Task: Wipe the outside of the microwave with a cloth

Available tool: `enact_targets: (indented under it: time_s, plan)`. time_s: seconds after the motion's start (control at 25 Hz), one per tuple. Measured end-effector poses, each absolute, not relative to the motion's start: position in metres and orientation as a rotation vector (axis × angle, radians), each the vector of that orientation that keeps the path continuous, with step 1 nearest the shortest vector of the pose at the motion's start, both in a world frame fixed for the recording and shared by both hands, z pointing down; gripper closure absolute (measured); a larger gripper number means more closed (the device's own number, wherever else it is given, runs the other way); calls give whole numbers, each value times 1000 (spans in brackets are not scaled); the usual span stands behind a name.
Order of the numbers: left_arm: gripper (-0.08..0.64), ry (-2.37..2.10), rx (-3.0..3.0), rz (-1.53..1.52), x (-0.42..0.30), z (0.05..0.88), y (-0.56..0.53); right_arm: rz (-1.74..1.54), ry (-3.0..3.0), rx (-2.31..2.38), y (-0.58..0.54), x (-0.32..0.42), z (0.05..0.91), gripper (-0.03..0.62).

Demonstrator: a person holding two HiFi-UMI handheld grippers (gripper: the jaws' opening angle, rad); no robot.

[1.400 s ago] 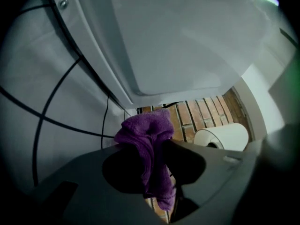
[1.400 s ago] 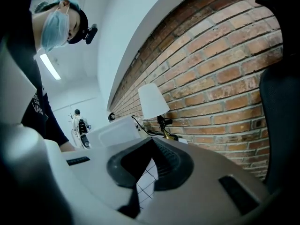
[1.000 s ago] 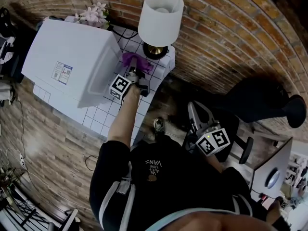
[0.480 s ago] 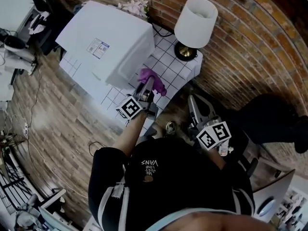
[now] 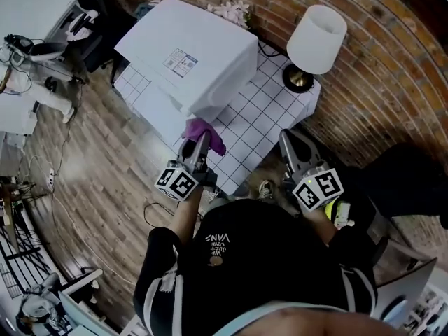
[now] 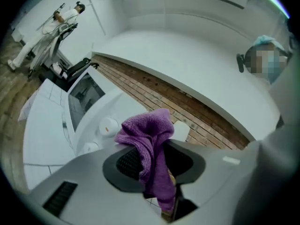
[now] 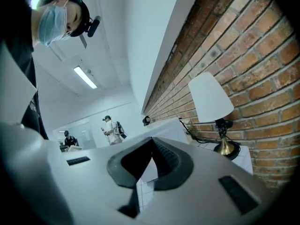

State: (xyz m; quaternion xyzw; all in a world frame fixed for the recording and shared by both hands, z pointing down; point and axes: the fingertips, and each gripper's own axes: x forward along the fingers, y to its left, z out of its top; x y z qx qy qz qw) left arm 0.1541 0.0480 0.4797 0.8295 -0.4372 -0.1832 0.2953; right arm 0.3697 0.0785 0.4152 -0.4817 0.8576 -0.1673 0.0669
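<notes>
**Holding Cloth at the Microwave's Corner**

Clamps a purple cloth (image 5: 205,130) (image 6: 147,135) tight in the left hand-held gripper (image 5: 199,140) (image 6: 154,162), with a bunched fold above the pads and a loose tail below. Holds it just beside the near corner of the white microwave (image 5: 189,54) (image 6: 70,109), over the tiled surface (image 5: 260,110); cannot tell whether touching. Looks onto the microwave's front and two round knobs (image 6: 108,125) in the left gripper view. Carries the right hand-held gripper (image 5: 287,138) (image 7: 149,148) closed to the tips on nothing, just beside the surface's edge, apart from the cloth. Points it toward a white-shaded lamp (image 5: 316,39) (image 7: 210,97), standing on the surface against a brick wall (image 5: 392,61).
</notes>
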Motion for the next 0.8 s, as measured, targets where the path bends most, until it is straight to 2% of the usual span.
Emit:
enact_targets:
  time_s: [0.4,0.8]
  plan:
    - [428,-1157,2531,-261,77,437,42,-450,2462,-1627,80,304,407,595]
    - [428,-1182,2722,-112,37,417,44,-400,2388,-1702,84,259,408,595]
